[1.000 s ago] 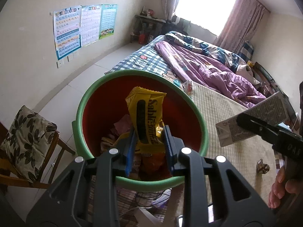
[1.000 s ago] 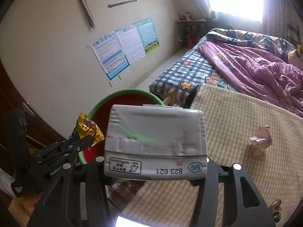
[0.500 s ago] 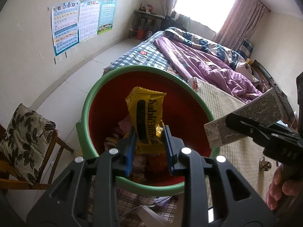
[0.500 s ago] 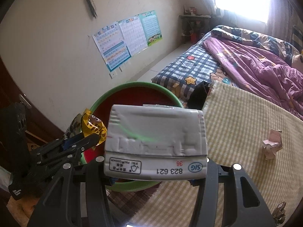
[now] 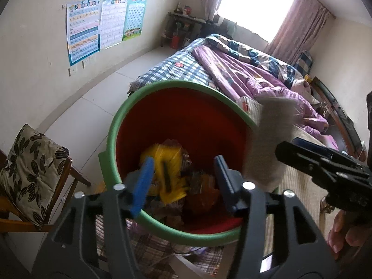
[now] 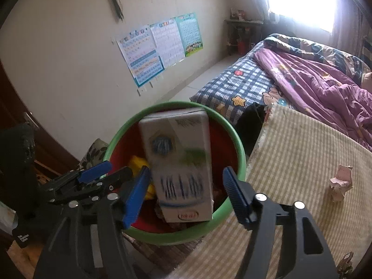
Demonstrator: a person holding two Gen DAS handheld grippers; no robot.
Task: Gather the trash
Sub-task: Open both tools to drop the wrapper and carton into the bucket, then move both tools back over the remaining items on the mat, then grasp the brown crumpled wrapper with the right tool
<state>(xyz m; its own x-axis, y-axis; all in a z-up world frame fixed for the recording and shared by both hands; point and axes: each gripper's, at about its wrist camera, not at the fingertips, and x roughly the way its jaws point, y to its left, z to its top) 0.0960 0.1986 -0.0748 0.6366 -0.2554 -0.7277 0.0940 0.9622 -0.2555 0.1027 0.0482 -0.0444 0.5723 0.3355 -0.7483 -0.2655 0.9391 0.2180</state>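
Note:
A trash bin with a green rim (image 5: 162,86) and red inside stands just under both grippers. My left gripper (image 5: 183,179) is over it with its jaws opening. The yellow snack wrapper (image 5: 167,172) is blurred, free of the pads, and dropping onto the trash in the bin. My right gripper (image 6: 186,186) is also opening above the bin rim (image 6: 239,144). The white drink carton (image 6: 179,162) is blurred between its fingers and slipping down into the bin. In the left wrist view, the carton (image 5: 272,139) is a grey blur beside the right gripper's black fingers (image 5: 302,155).
A crumpled pink paper (image 6: 339,182) lies on the striped mat (image 6: 302,162) right of the bin. A bed with a purple quilt (image 6: 325,81) is beyond. A wooden chair with a leaf-print cushion (image 5: 30,169) stands left of the bin. A person's hand (image 5: 341,232) holds the right gripper.
Both grippers have opened over the bin. The yellow wrapper has left the left pads and dropped lower. The carton has tipped out of the right jaws towards the bin.

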